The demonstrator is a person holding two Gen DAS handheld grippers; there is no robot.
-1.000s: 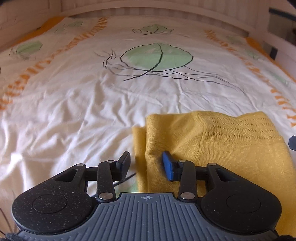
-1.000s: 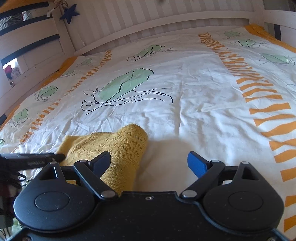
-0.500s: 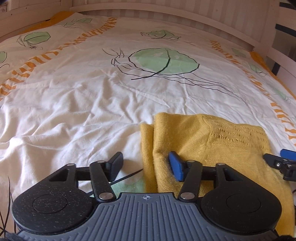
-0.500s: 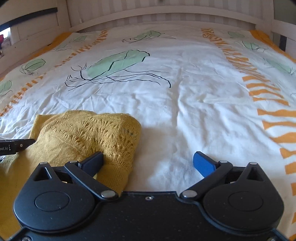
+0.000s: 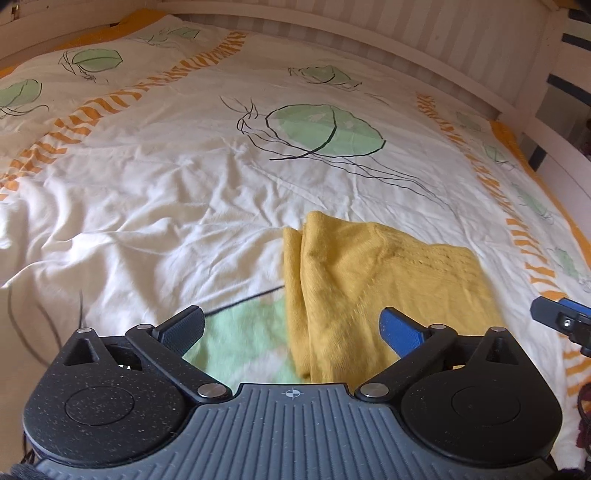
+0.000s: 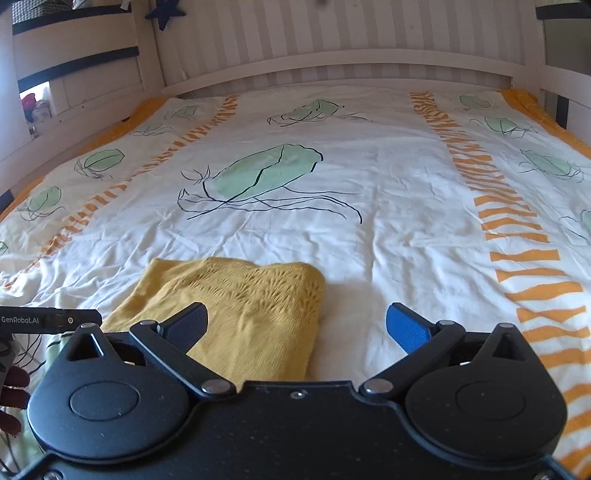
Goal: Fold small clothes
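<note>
I held two grippers over one bed; my left gripper (image 5: 291,326) had just been opening and its jaws stood spread wide, gripping nothing; the one yellow knit garment (image 5: 373,288) lay folded on the duvet (image 5: 155,206) below, its left folded edge running between my two left fingers, one black (image 5: 183,326) and one blue (image 5: 400,332), neither pad pressing on it; my right gripper (image 6: 297,325) had eased wider too and stood just as open, likewise empty; from that side the garment's lacy knit end (image 6: 258,288) lay under and ahead of the black finger (image 6: 188,325), while the blue finger (image 6: 408,328) hung over bare white duvet to the right of the cloth; I could count one garment only, folded into a rough rectangle, with two layered edges showing along its left side in the left view; the duvet was white and wrinkled, printed with green leaf shapes outlined in black and with two bands of orange dashes running lengthwise; a white slatted bed frame (image 6: 332,62) closed off the far end; one dark blue star (image 6: 164,13) hung at the top left corner post; the tip of each gripper showed at the edge of the other's view
</note>
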